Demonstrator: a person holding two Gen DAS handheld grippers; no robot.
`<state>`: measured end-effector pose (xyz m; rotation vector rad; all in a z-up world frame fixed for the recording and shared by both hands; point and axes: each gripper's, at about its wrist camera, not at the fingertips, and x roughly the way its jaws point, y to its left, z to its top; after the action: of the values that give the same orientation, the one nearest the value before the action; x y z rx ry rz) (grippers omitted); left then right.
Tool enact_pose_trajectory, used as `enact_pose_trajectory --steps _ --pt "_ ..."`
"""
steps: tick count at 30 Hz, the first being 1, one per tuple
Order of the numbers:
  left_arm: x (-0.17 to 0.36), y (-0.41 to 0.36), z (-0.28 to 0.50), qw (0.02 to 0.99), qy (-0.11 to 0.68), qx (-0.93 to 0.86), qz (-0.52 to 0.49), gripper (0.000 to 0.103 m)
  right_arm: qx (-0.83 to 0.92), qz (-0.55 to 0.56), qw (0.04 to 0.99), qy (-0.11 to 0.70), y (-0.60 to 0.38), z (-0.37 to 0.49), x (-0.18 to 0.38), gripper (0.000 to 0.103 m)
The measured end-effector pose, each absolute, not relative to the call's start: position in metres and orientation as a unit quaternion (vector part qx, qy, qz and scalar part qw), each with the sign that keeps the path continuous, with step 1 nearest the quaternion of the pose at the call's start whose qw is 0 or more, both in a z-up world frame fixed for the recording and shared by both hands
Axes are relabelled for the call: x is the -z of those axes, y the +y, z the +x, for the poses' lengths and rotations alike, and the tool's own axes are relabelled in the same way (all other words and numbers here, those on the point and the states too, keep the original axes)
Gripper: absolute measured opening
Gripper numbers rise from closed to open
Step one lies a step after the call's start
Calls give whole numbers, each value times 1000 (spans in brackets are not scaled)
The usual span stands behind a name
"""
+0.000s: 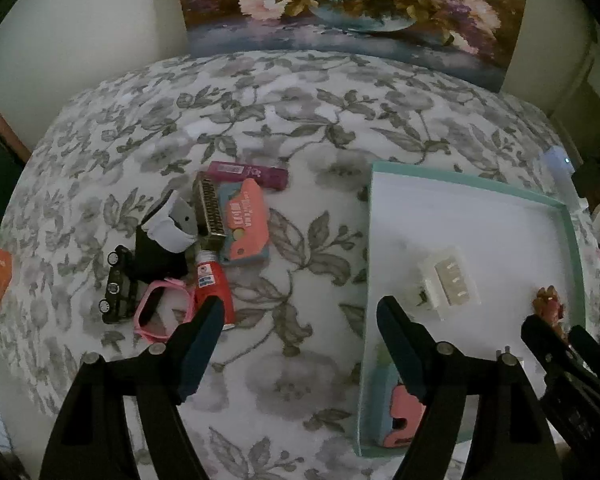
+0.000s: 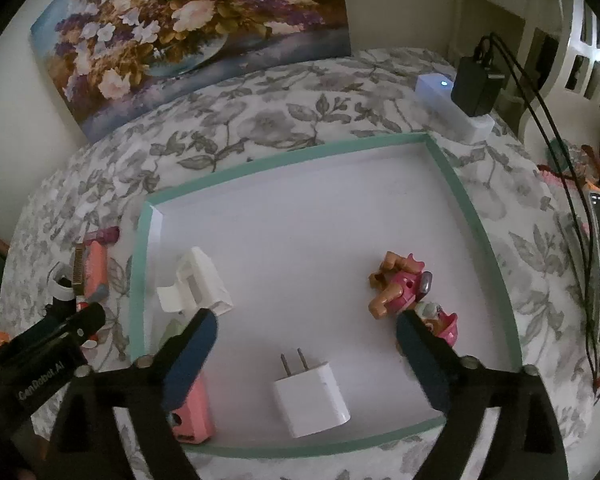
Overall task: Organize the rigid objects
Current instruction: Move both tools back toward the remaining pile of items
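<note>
While tilted steeply — both fingers (image 2: 420,344) spread

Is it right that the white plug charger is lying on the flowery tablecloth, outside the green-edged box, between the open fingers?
Not quite. The white plug charger lies inside the green-edged box, on its white floor, not on the flowery tablecloth. The right wrist view shows it between the right gripper's open fingers.

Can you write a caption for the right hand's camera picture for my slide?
Open right tool hovers above white charger plug lying in the green-rimmed tray near pink toy figures.
</note>
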<state>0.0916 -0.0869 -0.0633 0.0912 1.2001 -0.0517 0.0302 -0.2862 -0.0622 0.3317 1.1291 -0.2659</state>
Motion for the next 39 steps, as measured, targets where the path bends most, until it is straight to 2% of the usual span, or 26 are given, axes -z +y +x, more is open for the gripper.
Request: enact_pose_trajectory --steps 1,3,4,5,26,39 --pt "63 -86 92 824 564 22 43 80 126 155 824 531 -286 30 62 99" --pt "63 -85 93 826 562 16 44 89 127 152 825 530 -286 30 62 103" --pt "63 -84 93 827 560 13 43 98 130 151 825 530 -286 30 62 103" --pt "62 -83 93 829 557 9 44 99 130 149 825 529 -286 31 62 103" --pt "44 -59 97 849 527 -21 34 99 126 134 841 508 -281 31 55 103" --pt "26 -17 104 859 509 -51 -3 99 123 142 851 490 -275 31 49 103"
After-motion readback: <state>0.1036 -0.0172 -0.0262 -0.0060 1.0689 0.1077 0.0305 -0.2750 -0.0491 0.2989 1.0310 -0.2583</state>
